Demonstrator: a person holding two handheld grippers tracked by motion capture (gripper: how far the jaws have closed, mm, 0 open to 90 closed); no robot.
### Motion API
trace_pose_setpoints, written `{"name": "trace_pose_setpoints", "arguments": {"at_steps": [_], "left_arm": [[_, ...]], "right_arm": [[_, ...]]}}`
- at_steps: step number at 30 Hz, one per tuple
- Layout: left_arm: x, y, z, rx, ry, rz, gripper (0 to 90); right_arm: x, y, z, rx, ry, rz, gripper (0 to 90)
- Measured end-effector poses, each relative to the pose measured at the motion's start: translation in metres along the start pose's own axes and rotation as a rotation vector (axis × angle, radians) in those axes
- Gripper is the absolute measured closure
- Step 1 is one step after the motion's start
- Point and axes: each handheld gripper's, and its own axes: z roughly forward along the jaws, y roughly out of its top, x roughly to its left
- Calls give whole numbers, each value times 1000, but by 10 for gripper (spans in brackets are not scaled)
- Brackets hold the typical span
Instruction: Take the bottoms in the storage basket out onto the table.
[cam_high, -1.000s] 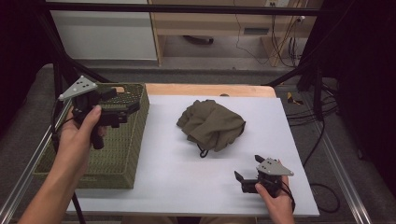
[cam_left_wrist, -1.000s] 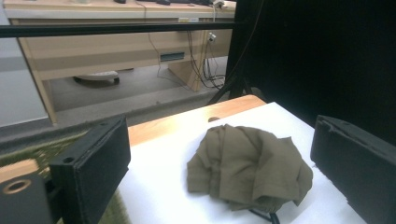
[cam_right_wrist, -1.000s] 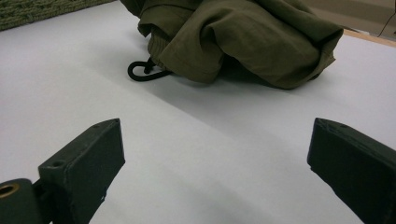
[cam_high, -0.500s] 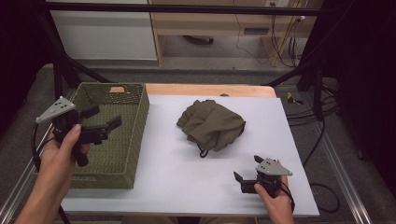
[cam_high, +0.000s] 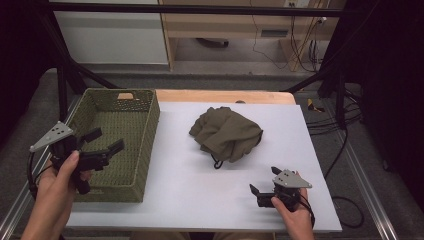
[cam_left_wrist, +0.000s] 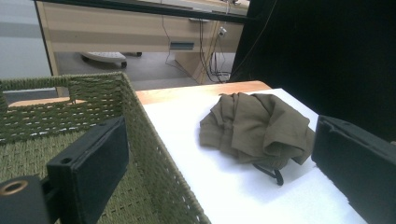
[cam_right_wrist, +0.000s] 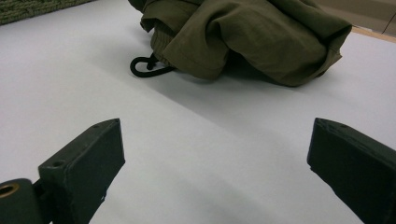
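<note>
1. Left claw held above the woven green basket, at the basket's near left part, jaws spread wide, nothing between them
2. Gripped by the person's left hand, forearm entering from the near left corner
3. In the left gripper view, one jaw over the basket's inside, the other over the white tabletop, basket wall running between them
4. Right claw low at the near right of the tabletop, jaws wide apart, holding nothing
5. Held by the person's right hand at the near edge
6. Crumpled olive-brown garment lying in a heap about the middle of the tabletop, right of the basket and clear of it
7. Black cord loop poking out from the garment's near edge, flat on the white surface
8. In the right gripper view, garment ahead of the open jaws and apart from them, cord at its left side
9. Garment well apart from both claws, untouched
10. Basket along the left edge of the tabletop, a cut-out handle in its far wall
</note>
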Motion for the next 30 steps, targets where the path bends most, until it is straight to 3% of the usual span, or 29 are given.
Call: {"name": "trace_pose_setpoints", "arguments": {"at_steps": [20,25,30], "left_arm": [[-18,-29,5,38,-43,14,43],[-19,-35,8,53,-19,33,44],[-20,-44,12,64,-28,18,46]], "right_arm": [[2,0,1,5,-3,-12,44],[2,0,1,4,3,-12,45],[2,0,1,3,3,-14,45]]}}
